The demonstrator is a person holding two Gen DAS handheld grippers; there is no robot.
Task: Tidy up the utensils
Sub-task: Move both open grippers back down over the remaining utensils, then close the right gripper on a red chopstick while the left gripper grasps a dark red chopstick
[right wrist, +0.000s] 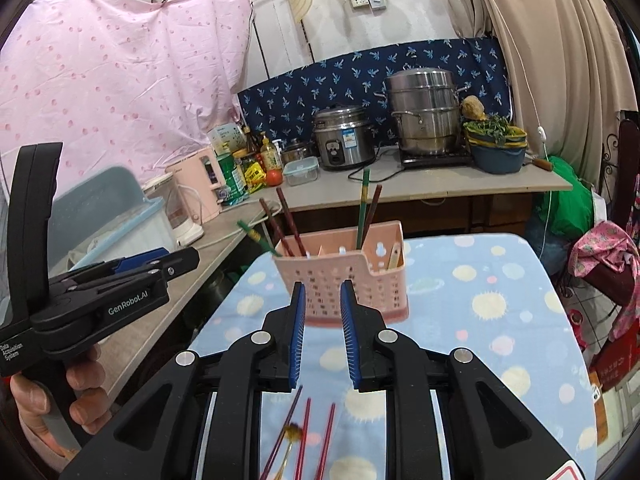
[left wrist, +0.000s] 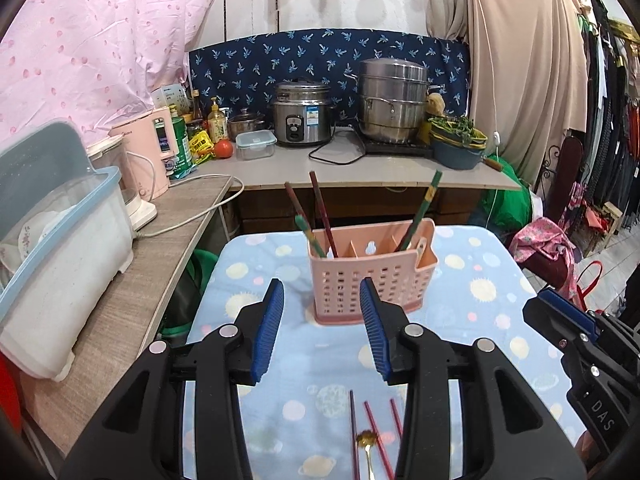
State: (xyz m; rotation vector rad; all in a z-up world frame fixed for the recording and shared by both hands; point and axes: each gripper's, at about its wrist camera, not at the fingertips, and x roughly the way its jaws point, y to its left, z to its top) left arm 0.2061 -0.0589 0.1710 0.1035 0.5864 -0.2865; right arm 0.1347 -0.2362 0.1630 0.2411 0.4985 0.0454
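A pink perforated utensil basket [left wrist: 370,280] stands on the blue dotted cloth [left wrist: 480,320] and holds several chopsticks [left wrist: 320,208] upright. It also shows in the right wrist view [right wrist: 352,280]. Three dark red chopsticks [left wrist: 376,436] and a small gold spoon [left wrist: 368,444] lie flat on the cloth under my grippers; they show in the right wrist view too, chopsticks [right wrist: 308,432] and spoon [right wrist: 290,436]. My left gripper [left wrist: 322,296] is open and empty, short of the basket. My right gripper [right wrist: 322,296] is open and empty, narrower, also short of the basket.
A wooden counter [left wrist: 132,280] at the left carries a white dish bin [left wrist: 60,248] and a pink appliance [left wrist: 148,152]. A back counter holds a rice cooker [left wrist: 302,114], a steel steamer [left wrist: 394,100], bottles and a blue bowl of greens [left wrist: 456,140]. Clothes hang at the right.
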